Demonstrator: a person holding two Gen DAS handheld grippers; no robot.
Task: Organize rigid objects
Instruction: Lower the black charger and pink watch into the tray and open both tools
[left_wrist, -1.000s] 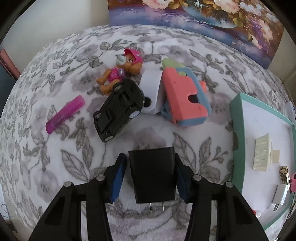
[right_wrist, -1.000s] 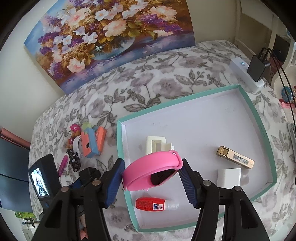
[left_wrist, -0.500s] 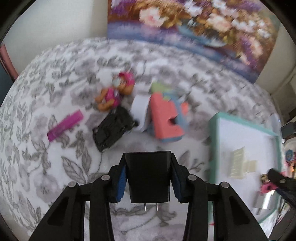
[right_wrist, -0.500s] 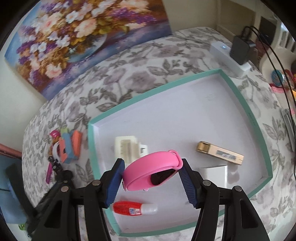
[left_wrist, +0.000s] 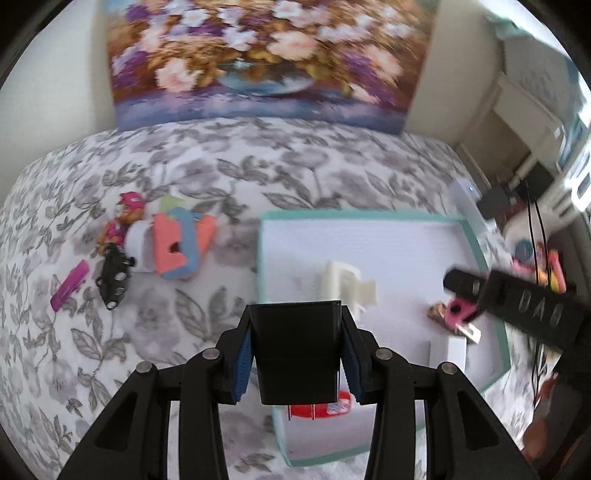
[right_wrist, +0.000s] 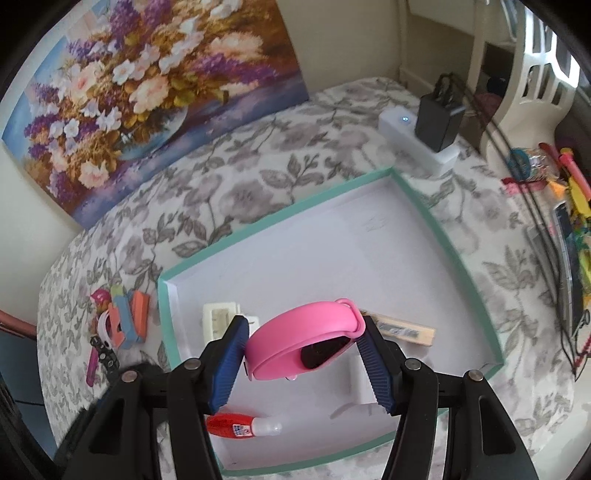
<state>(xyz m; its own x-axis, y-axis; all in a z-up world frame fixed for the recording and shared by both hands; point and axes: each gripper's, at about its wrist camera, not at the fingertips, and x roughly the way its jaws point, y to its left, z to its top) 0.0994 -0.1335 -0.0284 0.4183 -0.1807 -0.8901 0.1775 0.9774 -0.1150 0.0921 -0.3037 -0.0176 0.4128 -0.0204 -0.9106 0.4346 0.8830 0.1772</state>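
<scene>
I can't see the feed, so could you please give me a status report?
Left gripper shut on black charger. Right gripper shut on pink band over tray. Nothing blocking.

A: What colours are showing?
B: A square black plastic charger (left_wrist: 295, 350) is showing between blue pads (left_wrist: 242, 363); a rounded pink rubbery band (right_wrist: 306, 341) is glowing over the white, teal-rimmed shallow tray (right_wrist: 458, 258).
A: The bedspread?
B: The white fabric bedspread (left_wrist: 229, 166) is showing grey leaves.

A bed (right_wrist: 258, 155) spread with a grey floral cover is seen. On it, at the right, a teal-rimmed tray (right_wrist: 458, 258) is laid. To the left, a toy figure (left_wrist: 123, 225), coloured blocks (left_wrist: 177, 245), a black toy car (left_wrist: 112, 278) and a purple stick (left_wrist: 70, 285) are clustered. A white power strip (right_wrist: 413, 142) is placed beyond the tray's far right corner.
</scene>
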